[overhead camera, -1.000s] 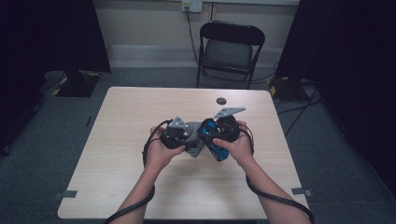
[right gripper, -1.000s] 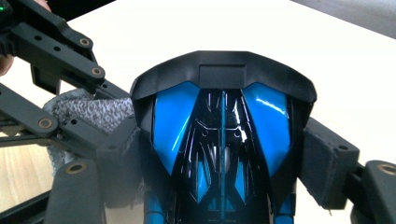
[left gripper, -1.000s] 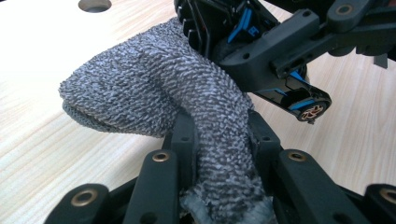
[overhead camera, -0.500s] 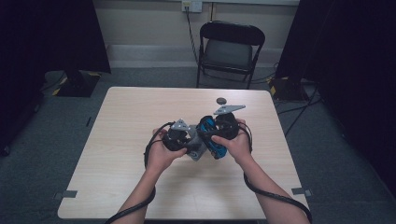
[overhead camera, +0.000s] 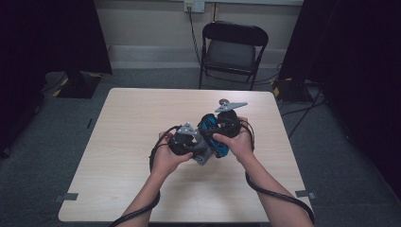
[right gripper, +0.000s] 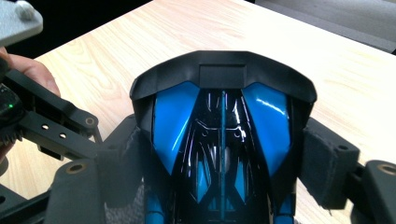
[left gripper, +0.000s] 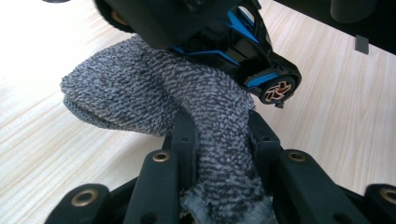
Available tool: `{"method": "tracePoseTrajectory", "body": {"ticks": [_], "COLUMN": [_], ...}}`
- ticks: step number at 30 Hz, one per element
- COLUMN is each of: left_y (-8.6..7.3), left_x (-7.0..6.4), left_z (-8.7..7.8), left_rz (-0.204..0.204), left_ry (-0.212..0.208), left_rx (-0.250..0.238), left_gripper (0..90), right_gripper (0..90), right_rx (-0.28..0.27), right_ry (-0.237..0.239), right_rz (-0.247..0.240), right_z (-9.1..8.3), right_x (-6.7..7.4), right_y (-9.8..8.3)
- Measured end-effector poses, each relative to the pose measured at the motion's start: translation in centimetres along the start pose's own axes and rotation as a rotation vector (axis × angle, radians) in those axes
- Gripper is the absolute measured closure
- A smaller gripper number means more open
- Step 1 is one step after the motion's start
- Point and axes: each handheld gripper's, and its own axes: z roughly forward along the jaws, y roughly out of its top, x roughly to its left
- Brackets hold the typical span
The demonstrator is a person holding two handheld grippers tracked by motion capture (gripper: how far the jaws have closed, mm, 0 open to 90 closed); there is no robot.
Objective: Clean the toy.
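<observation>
Over the middle of the table (overhead camera: 127, 123), each hand holds a gripper, and the two meet. My left gripper (overhead camera: 189, 142) is shut on a grey knitted cloth (left gripper: 154, 93), bunched between its jaws (left gripper: 219, 126). The cloth (overhead camera: 204, 155) presses against a blue and black toy car (left gripper: 243, 42), one orange-spoked wheel (left gripper: 276, 91) showing. My right gripper (overhead camera: 221, 130) is shut on the car's body (right gripper: 223, 116), its padded fingers (right gripper: 322, 158) pressing on both sides. The left gripper's black arm (right gripper: 51, 123) reaches in under the car from the left in the right gripper view.
A small dark round object (overhead camera: 222, 100) lies on the table just beyond the right gripper's grey plate (overhead camera: 231, 106). A black folding chair (overhead camera: 234, 47) stands behind the table's far edge. Black cables trail from both grippers toward the near edge (overhead camera: 269, 194).
</observation>
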Motion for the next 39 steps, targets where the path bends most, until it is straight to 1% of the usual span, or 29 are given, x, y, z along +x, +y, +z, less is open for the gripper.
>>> {"method": "tracePoseTrajectory", "body": {"ticks": [7,10,11,17,24,31,39], "left_y": [-0.2,-0.2,-0.2,-0.2,-0.3,-0.3,-0.6], "left_x": [-0.3,-0.3,-0.5,-0.8,-1.3,-1.6,-2.1], "left_z": [0.4,0.5,0.6,0.8,1.3,1.5,2.0], "left_rz": [-0.005,-0.002,0.006,0.013,0.024,0.034,0.042], "left_ry": [-0.014,-0.017,-0.015,-0.02,-0.035,-0.04,-0.057], "left_rx": [-0.002,0.001,0.006,0.001,0.012,0.022,0.024], "left_gripper": [69.9,69.9,69.9,69.8,69.8,69.8,69.8], "right_gripper": [25.8,25.8,25.8,25.8,25.8,25.8,25.8], "right_rx": [0.002,0.004,0.003,-0.001,-0.006,-0.004,-0.006], "right_ry": [-0.002,-0.005,-0.004,-0.007,-0.018,-0.016,-0.018], "right_rz": [0.011,0.011,0.015,0.023,0.024,0.028,0.032], "right_z": [0.1,0.1,0.1,0.0,-0.1,-0.1,-0.1], "right_x": [-0.2,-0.2,-0.3,-0.5,-0.7,-0.9,-0.9], "right_y": [0.2,0.3,0.3,0.6,0.9,1.0,1.2]}}
